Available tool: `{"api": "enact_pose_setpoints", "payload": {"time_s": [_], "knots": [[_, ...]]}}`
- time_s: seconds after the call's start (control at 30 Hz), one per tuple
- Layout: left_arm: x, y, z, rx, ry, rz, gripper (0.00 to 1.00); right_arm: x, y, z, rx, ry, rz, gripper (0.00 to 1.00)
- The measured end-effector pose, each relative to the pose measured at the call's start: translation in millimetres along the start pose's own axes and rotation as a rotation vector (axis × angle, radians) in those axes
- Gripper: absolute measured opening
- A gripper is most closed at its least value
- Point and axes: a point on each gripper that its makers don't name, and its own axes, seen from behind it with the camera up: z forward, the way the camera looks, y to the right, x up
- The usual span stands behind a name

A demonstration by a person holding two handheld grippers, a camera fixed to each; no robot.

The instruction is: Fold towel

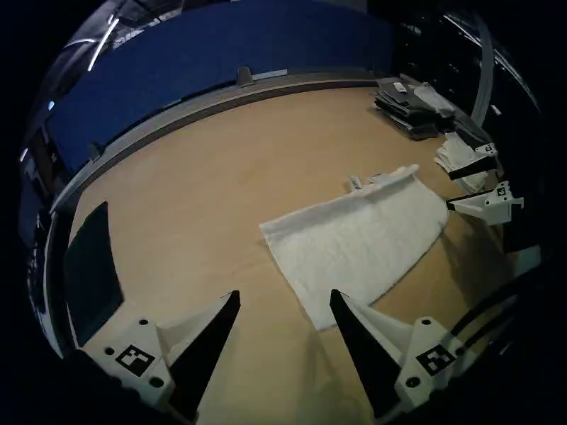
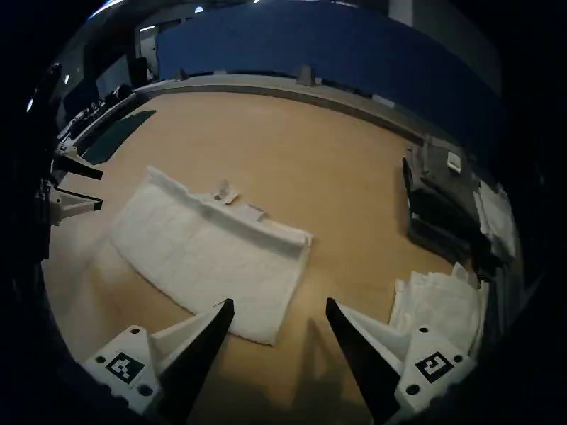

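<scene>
L gripper (image 1: pixel 284 292), R gripper (image 2: pixel 279 301) spread nr towel (image 1: pixel 354 237)

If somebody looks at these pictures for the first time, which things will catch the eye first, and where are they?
The white terry towel lies flat in the middle of the light brown wooden table, bright against it. The left gripper and the right gripper are open, one at each end of it, and a long blue partition wall closes the far side of the table.

White towel (image 1: pixel 361 241) lies flat on table (image 1: pixel 212 177) beyond spread left gripper (image 1: pixel 283 292)
</scene>
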Motion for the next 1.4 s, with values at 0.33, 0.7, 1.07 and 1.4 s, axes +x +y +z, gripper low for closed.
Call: {"api": "enact_pose_setpoints", "payload": {"time_s": [0.33,0.7,1.07,1.4], "knots": [[-14,1.6,-6.4,0.000,-0.006,-0.028,0.94,-13,-3,0.6,0.009,-0.017,0.015,1.00],[-12,3.7,-8.0,0.002,0.002,-0.025,0.94,-26,-8,4.3,0.034,-0.040,0.004,0.98],[-13,6.9,-5.7,0.000,0.001,-0.026,0.94,-44,-17,13.7,0.086,-0.085,-0.016,0.66],[-10,6.9,-6.0,0.001,0.004,-0.027,0.94,-46,-16,17.7,0.107,-0.100,-0.020,0.36]]}}
